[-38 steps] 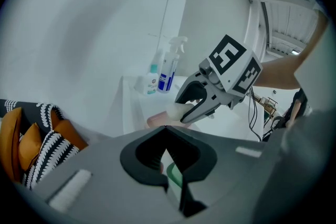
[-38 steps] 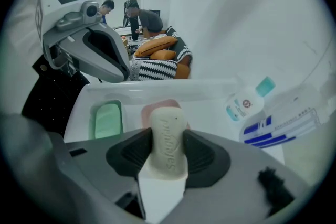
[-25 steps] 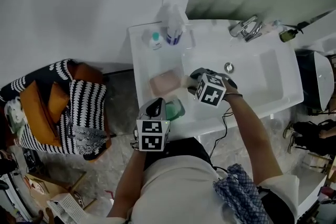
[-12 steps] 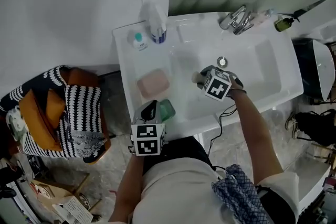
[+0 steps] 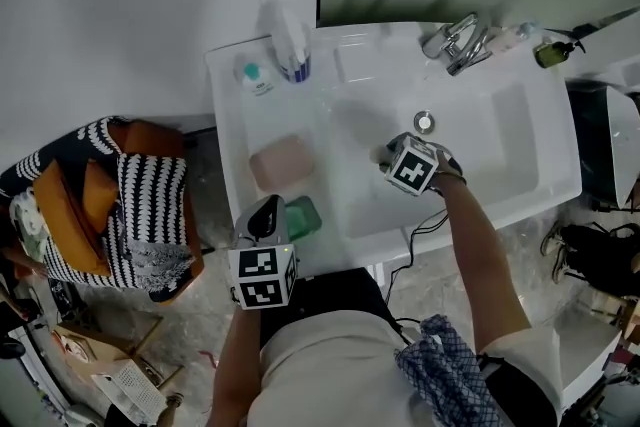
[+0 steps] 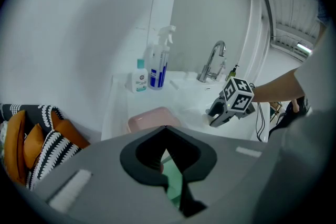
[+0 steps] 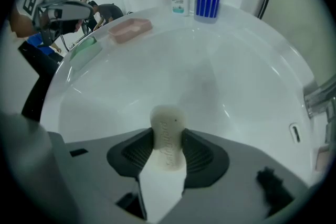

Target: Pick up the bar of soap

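Now | right gripper: jaws closing on bar of soap, over sink basin | left gripper: jaws together

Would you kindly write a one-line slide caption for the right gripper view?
Right gripper, jaws closing on a pale bar of soap over the white sink basin, pink soap dish behind.

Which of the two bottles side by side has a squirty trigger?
The taller spray bottle with the blue label; the small bottle beside it has a plain teal cap.
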The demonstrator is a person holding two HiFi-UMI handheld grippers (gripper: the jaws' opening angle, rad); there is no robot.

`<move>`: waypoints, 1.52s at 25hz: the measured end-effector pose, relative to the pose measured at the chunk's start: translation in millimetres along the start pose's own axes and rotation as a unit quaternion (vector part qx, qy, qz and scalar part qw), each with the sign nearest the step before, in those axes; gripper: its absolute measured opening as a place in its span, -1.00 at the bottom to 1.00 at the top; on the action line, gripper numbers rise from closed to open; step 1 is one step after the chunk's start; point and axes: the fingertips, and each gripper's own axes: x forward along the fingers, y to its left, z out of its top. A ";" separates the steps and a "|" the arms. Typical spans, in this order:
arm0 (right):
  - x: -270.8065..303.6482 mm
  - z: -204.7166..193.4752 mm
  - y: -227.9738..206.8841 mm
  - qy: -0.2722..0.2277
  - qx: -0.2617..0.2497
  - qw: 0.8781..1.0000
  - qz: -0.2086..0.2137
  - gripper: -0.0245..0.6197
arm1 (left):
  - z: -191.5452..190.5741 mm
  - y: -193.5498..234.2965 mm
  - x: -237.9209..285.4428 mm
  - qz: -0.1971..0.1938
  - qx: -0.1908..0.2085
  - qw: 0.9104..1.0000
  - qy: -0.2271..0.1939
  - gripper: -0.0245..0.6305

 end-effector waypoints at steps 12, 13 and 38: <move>48.1 -16.7 2.3 0.031 0.004 0.999 0.031 -0.34 | 14.4 -3.9 -1.3 -0.007 -0.006 1.000 -0.022 -0.90; 49.7 -17.0 1.4 0.033 0.004 0.999 0.032 -0.34 | 12.4 -3.3 -0.9 -0.007 -0.006 1.000 -0.019 -0.90; 62.8 -15.3 0.7 0.073 -0.025 0.996 0.050 -0.26 | 9.3 38.9 -15.2 0.040 -0.033 0.998 -0.028 -0.90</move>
